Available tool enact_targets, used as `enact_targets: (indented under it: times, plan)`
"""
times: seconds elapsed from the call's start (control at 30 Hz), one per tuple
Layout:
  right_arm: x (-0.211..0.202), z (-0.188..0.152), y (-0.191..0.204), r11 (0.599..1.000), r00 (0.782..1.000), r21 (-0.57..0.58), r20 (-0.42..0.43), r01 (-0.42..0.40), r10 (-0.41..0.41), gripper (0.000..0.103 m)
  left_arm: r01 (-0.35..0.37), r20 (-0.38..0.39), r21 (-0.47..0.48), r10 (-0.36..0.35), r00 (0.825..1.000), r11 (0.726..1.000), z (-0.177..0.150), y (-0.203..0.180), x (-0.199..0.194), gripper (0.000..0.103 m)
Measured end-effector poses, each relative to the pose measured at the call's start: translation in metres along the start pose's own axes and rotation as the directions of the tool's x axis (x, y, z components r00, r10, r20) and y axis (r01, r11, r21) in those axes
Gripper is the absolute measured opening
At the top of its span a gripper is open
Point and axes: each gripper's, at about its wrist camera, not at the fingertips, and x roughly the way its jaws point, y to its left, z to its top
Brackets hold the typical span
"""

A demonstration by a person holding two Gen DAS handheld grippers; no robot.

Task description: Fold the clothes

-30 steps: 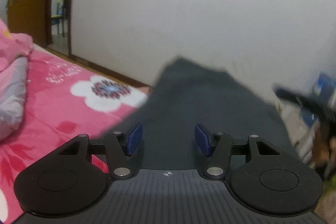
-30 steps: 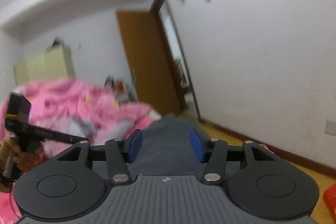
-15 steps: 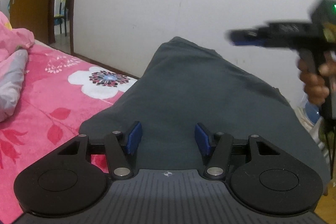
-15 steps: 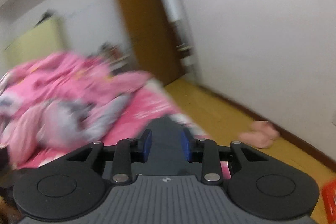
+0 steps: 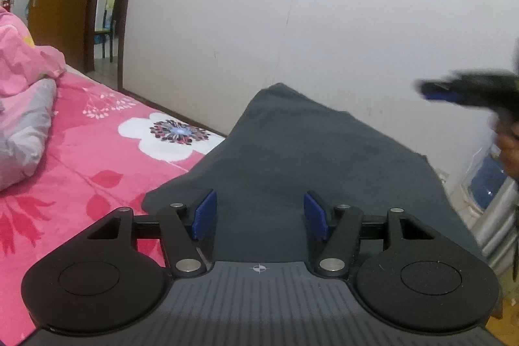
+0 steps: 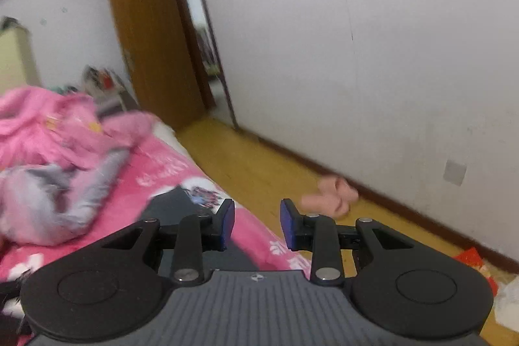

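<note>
A dark grey garment (image 5: 305, 151) lies spread on the pink floral bed (image 5: 90, 151), reaching the bed's far edge. My left gripper (image 5: 259, 216) hovers over its near part, jaws wide open and empty. My right gripper (image 6: 258, 226) is open and empty, over the bed's edge; part of the garment (image 6: 172, 203) shows to the left of its fingers. The right gripper also shows blurred at the right of the left wrist view (image 5: 470, 89).
A pink and grey quilt (image 6: 55, 158) is heaped at the head of the bed. Yellow floor (image 6: 269, 164) runs beside the bed to a white wall. Pink slippers (image 6: 334, 193) lie on the floor. A brown door (image 6: 149, 47) stands open at the back.
The right gripper has opened, let go of the garment and swung away over the bed's edge. The garment now lies flatter on the bed. The left gripper has barely moved.
</note>
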Motion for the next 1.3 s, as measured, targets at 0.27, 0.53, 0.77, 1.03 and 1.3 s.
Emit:
enact_targets:
  times: [0.27, 0.53, 0.77, 1.03, 1.3]
  plan:
    - [-0.111, -0.12, 0.041, 0.986, 0.988, -0.07, -0.047, -0.148, 0.145, 0.043, -0.063, -0.001, -0.002, 0.063, 0.998, 0.998, -0.035, -0.044, -0.081, 0.074]
    - [-0.172, -0.209, 0.098, 0.996, 0.997, -0.019, -0.012, -0.082, 0.081, 0.079, -0.249, 0.06, -0.004, 0.249, 0.967, 0.968, -0.098, -0.096, -0.175, 0.103]
    - [-0.205, -0.225, 0.133, 0.999, 0.999, -0.032, 0.023, 0.029, -0.029, 0.103, -0.326, -0.011, -0.159, 0.328, 0.945, 0.932, -0.127, -0.101, -0.208, 0.103]
    - [-0.228, -0.237, 0.162, 0.996, 0.996, -0.033, 0.013, 0.087, -0.087, 0.103, -0.421, -0.032, -0.208, 0.424, 0.905, 0.883, -0.146, -0.102, -0.235, 0.103]
    - [-0.245, -0.239, 0.185, 0.973, 0.978, -0.103, 0.05, 0.206, -0.202, 0.103, -0.528, -0.017, -0.182, 0.534, 0.845, 0.83, -0.159, -0.106, -0.243, 0.103]
